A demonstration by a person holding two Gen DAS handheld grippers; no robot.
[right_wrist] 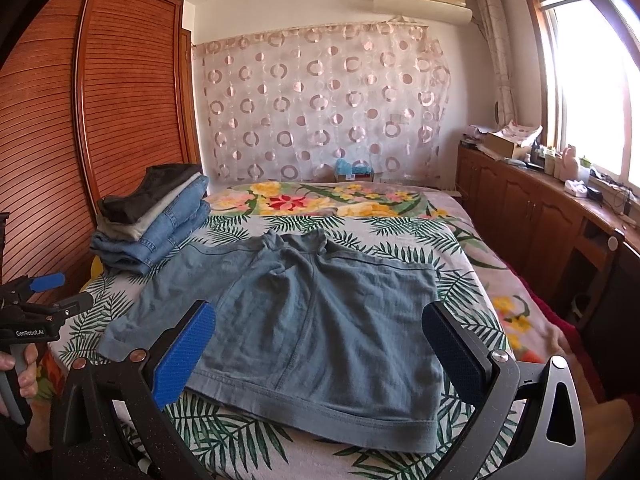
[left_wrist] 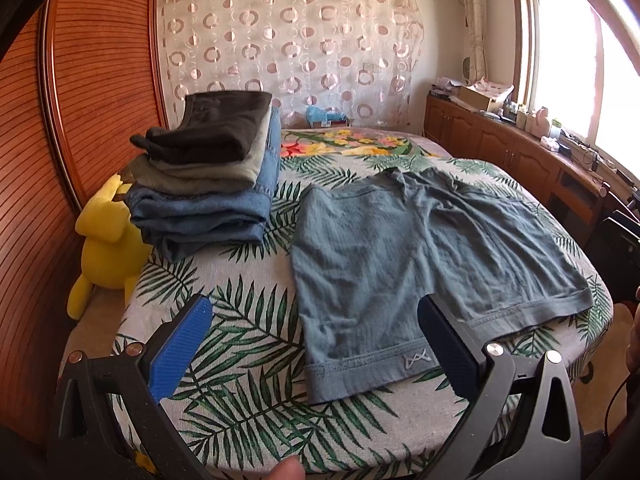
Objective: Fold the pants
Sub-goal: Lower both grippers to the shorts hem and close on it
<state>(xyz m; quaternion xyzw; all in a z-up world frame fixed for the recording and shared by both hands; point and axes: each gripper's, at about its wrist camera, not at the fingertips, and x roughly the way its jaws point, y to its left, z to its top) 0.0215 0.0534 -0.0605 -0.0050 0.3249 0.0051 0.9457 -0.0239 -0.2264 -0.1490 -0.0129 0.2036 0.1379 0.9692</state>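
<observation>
Shorts (left_wrist: 420, 256) dusty grey-blue. Bedsheet (left_wrist: 248, 320) white, green palm-leaf print; far end yellow/red flowers. Stack (left_wrist: 208, 172): black top, grey middle, blue denim bottom. Plush toy (left_wrist: 108, 248) yellow. Curtain (right_wrist: 320, 108) pale pink, ring pattern. Wardrobe (right_wrist: 120, 92) reddish-brown, slatted. Gripper pads (right_wrist: 184, 356) blue.

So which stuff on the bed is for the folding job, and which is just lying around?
For the job:
blue-grey shorts, spread flat
left claw, open
right claw, open

Just lying about:
stack of folded clothes
yellow plush toy
leaf-print bedsheet
</observation>
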